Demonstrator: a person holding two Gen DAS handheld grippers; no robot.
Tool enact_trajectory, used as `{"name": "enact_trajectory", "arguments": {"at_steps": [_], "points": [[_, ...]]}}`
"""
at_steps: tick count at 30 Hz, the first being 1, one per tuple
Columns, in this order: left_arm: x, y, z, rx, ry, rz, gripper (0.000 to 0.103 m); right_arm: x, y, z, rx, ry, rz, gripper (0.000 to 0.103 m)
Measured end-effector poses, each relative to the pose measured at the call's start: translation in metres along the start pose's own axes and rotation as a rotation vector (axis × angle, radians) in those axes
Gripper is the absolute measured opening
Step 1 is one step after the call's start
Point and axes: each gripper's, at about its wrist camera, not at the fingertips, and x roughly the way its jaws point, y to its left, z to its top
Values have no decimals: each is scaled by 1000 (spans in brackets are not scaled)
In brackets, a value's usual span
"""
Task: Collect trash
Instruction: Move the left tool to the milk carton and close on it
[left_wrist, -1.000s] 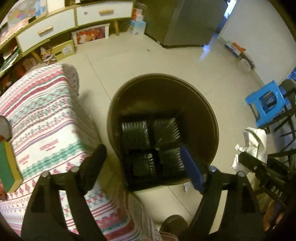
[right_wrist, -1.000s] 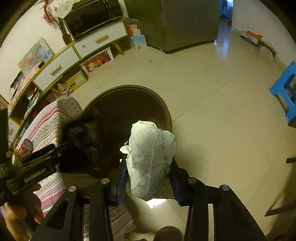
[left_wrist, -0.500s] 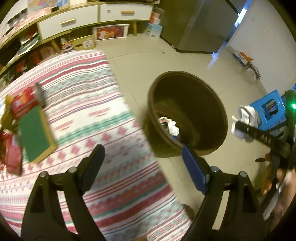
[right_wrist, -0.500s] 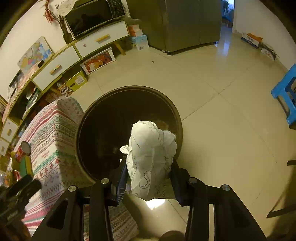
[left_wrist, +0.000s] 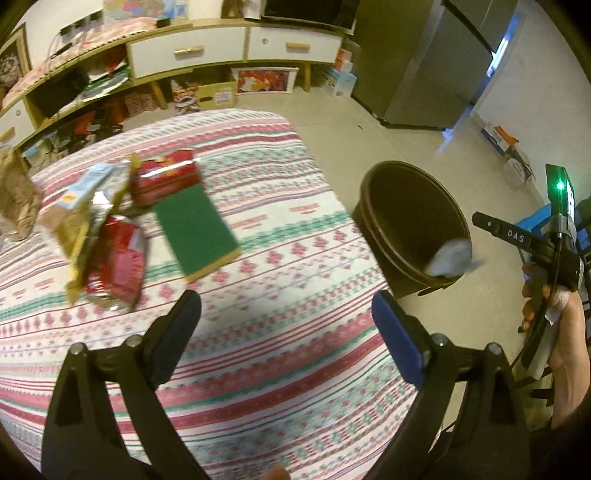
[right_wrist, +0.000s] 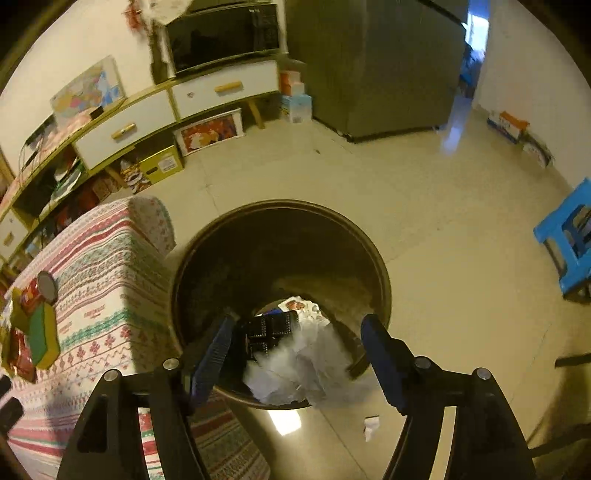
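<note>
The right gripper is opening over the brown bin; the crumpled paper, blurred, is apparently dropping free between its jaws at six o'clock. The left gripper is opening, empty, facing wrappers at ten o'clock on the tablecloth.

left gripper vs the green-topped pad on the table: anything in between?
Nothing: the left wrist view shows only bare striped tablecloth between the left gripper, jaws opening, and the green pad.
</note>
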Motion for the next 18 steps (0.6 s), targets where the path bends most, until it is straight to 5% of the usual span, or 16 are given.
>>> {"name": "enact_trajectory", "arguments": {"at_steps": [11,18], "points": [[-27,62,-9,-68,-43,54,94,-27,56,-5,-123,3,21,75],[-36,120,-15,-200,-29,97,94,-42,105,-19,-216,24,70,75]]}}
